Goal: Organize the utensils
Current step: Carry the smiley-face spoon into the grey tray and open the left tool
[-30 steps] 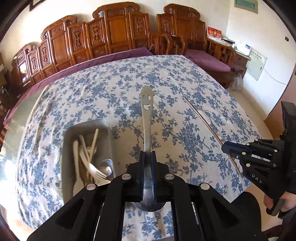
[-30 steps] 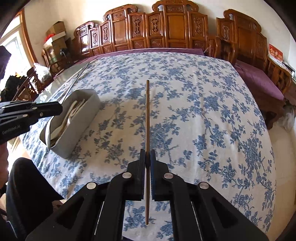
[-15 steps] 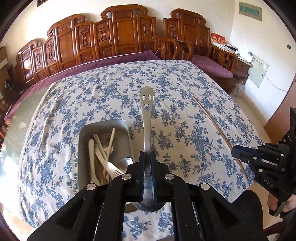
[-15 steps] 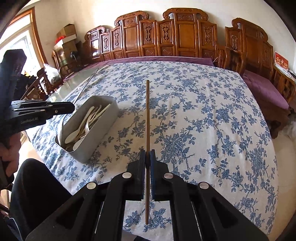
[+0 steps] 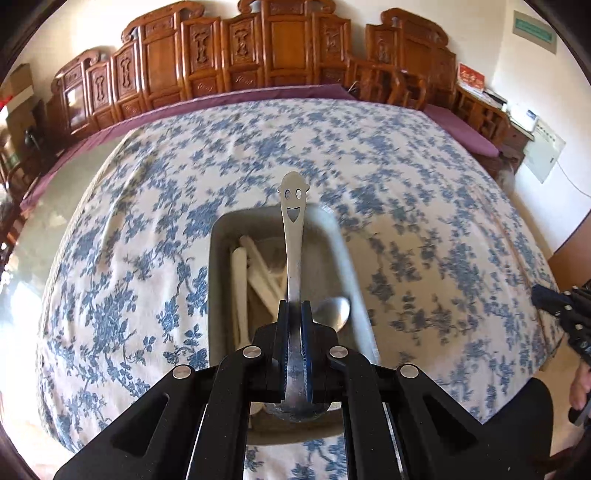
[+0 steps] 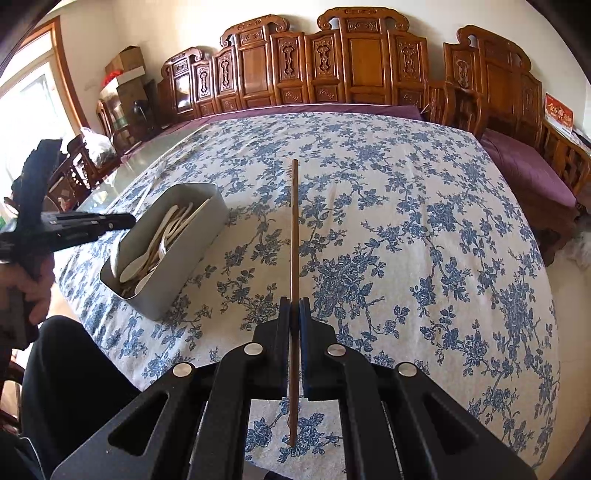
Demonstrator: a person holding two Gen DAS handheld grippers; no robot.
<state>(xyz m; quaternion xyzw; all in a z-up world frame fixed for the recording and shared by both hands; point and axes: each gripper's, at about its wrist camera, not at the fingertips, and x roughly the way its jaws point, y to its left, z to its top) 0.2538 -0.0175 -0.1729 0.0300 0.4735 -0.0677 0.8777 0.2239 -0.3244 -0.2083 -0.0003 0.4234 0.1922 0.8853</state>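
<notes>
Carved wooden chairs [image 6: 354, 62] line the white wall [image 6: 155, 22].

Grey bin [image 6: 173, 266] near the table's left edge, crowded with pale utensils [image 6: 162, 240], floral cloth [image 6: 424, 236] right of it bare

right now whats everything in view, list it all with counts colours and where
smiley-face spoon: one, steel, clamped in left gripper above the bin
chopstick: one, brown, clamped in right gripper over the cloth
utensil bin: one, grey, on the table's left side in the right view
plastic cutlery: several, white, in the bin
metal spoon: one, steel, in the bin
tablecloth: one, white with blue flowers, covering the table
carved chairs: several, brown wood, along the wall
left gripper: black, shut
right gripper: black, shut
</notes>
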